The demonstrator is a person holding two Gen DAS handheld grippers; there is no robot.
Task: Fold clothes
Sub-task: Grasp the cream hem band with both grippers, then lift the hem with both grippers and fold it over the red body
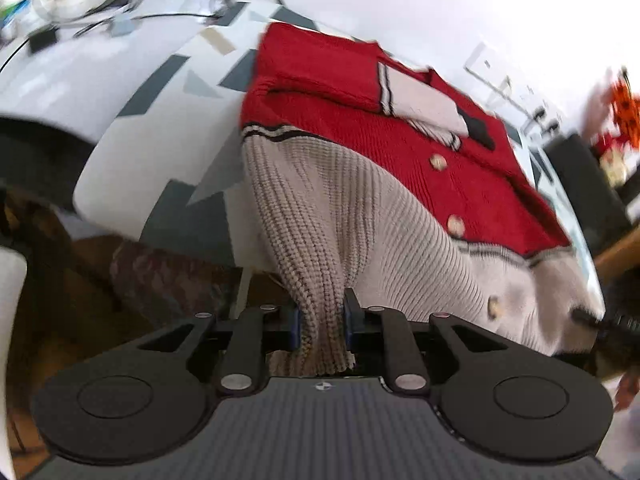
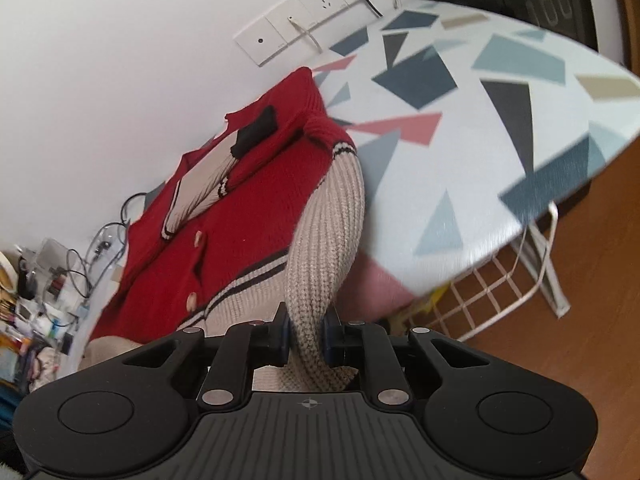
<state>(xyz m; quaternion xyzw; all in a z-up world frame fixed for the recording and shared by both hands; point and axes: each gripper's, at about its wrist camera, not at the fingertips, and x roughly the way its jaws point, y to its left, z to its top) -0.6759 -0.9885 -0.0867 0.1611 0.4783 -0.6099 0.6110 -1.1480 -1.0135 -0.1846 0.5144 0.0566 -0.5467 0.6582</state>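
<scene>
both tools clamped on the cardigan's beige knit

the ironing board (image 2: 500, 128), covered in white cloth with grey, blue and pink triangles, carries the cardigan and runs along a white wall. under its near right end, in the right wrist view, a white wire basket (image 2: 492, 300) hangs on the frame; what lies in it cannot be told, only a bit of yellow at its edge.

the red and beige knit cardigan (image 1: 360, 120) lies spread on the board, buttons up, its collar toward the far end by the wall. its beige hem hangs off the near edge.

the left tool (image 1: 320, 320) is nearly closed, its pads pinching a bunched fold of the beige ribbed hem (image 1: 320, 260), which is drawn up taut.

the right tool (image 2: 306, 332) is likewise nearly closed on the beige cuff of a sleeve (image 2: 324, 240), which arches from the red shoulder to the pads.

a socket strip (image 2: 320, 8) sits on the wall, two black plugs in it.
</scene>
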